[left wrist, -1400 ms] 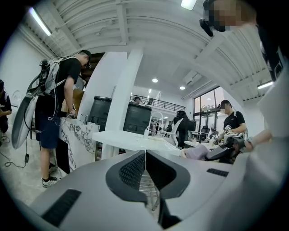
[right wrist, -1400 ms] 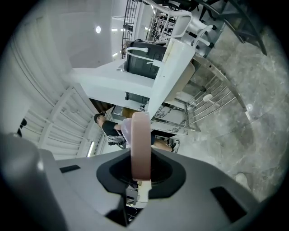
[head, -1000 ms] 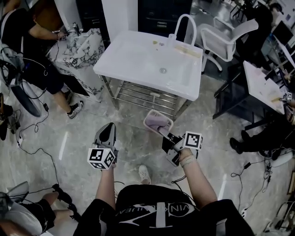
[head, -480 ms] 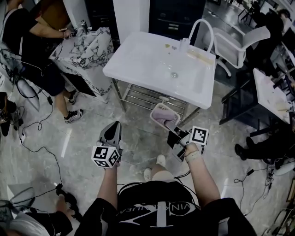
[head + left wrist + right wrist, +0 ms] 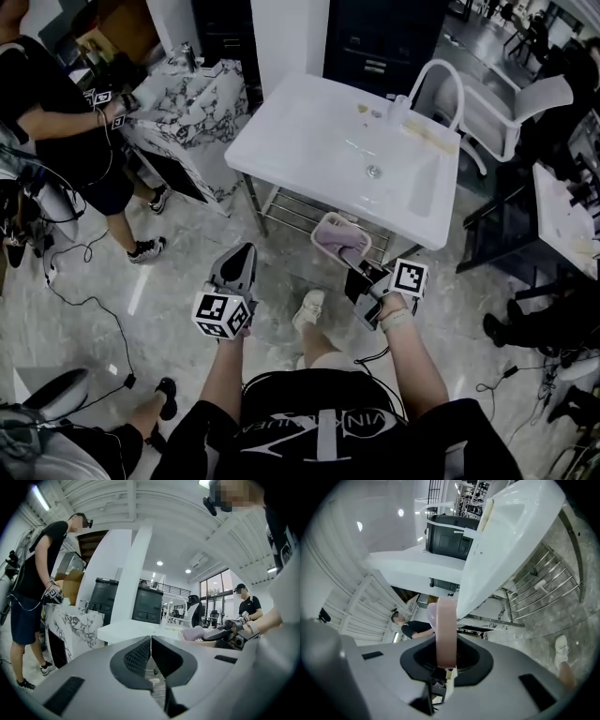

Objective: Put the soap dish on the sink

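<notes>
A pale pink soap dish with a lilac bar in it hangs in the air just short of the front edge of the white sink. My right gripper is shut on its near rim. In the right gripper view the dish stands edge-on between the jaws, with the sink above and ahead. My left gripper is held level at the left, shut and empty; in the left gripper view its jaws meet, and the dish shows to the right.
A white curved tap rises at the sink's far edge, a metal rack sits below the basin. A marbled counter with a person at it stands to the left. A white chair and cables on the floor are nearby.
Both grippers have moved forward toward the sink. The soap dish, still held, is now close to the sink's front edge.
</notes>
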Motion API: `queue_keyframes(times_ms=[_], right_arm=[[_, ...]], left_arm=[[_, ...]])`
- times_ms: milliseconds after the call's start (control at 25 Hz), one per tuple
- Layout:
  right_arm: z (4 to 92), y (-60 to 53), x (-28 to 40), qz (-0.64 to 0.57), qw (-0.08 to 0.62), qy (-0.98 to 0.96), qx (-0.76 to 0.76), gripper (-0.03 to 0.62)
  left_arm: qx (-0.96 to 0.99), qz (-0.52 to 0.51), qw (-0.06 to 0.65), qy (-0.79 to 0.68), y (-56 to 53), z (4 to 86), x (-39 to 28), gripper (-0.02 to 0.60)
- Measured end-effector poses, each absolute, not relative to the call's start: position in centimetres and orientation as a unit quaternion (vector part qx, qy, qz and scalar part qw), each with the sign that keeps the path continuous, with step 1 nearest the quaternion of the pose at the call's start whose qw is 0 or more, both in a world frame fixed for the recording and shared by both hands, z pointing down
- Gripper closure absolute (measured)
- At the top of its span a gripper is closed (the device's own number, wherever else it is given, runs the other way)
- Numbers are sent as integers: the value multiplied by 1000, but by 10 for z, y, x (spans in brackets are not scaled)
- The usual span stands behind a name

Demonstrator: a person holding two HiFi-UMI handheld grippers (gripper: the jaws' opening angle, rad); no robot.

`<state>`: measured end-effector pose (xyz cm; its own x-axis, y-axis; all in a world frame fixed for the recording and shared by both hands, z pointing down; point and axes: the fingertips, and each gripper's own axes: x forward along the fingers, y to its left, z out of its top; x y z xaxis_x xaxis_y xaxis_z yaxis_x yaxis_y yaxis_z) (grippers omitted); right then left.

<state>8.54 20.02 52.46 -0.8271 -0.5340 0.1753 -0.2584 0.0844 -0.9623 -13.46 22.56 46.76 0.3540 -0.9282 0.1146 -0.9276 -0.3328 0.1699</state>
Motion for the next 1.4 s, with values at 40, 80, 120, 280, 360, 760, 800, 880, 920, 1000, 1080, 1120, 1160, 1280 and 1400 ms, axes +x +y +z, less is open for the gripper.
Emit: queue_keyframes(times_ms=[40,80,120,280,360,760,800,880,920,1000,1080,1120,1160,1280,1400], right_arm=[[524,194,82,-619,110,729,-272,530],[522,188,79,-618,110,730,-270,530],[521,182,76,-619,111,730,-267,530],[522,160,72,-626,104,725,-268,530],[521,149,70,-627,104,726,-264,530],[523,98,62,-635,99,720,-261,530],[524,93,61,-635,98,720,-262,530],[526,81,60,-636,97,719,-263,530],[527,76,60,-636,97,719,-264,530],[527,65,59,-637,97,719,-262,530],[528,55,59,-638,96,717,-262,530],[528,50,59,-639,94,717,-264,530],[529,44,59,-639,92,716,-264,530],[534,28,57,-642,89,713,-268,530],[537,11,55,-644,89,710,-270,530]], left_arm=[[816,-1,102,-568,219,466,-137,560],[816,-1,102,-568,213,466,-139,560],[816,-1,102,-569,207,465,-141,560],[814,-3,108,-570,184,466,-141,560],[814,-2,109,-571,173,466,-141,560],[812,-1,110,-573,116,464,-147,560],[813,-1,109,-572,109,464,-148,560],[814,-2,110,-571,96,465,-148,560],[814,-2,111,-571,90,466,-149,561],[814,-3,113,-570,77,469,-149,560],[814,-2,115,-570,65,471,-149,560],[814,-2,116,-569,58,471,-149,561],[814,-1,116,-569,51,471,-150,560],[815,-1,117,-567,31,473,-152,560],[817,-1,115,-565,9,473,-155,560]])
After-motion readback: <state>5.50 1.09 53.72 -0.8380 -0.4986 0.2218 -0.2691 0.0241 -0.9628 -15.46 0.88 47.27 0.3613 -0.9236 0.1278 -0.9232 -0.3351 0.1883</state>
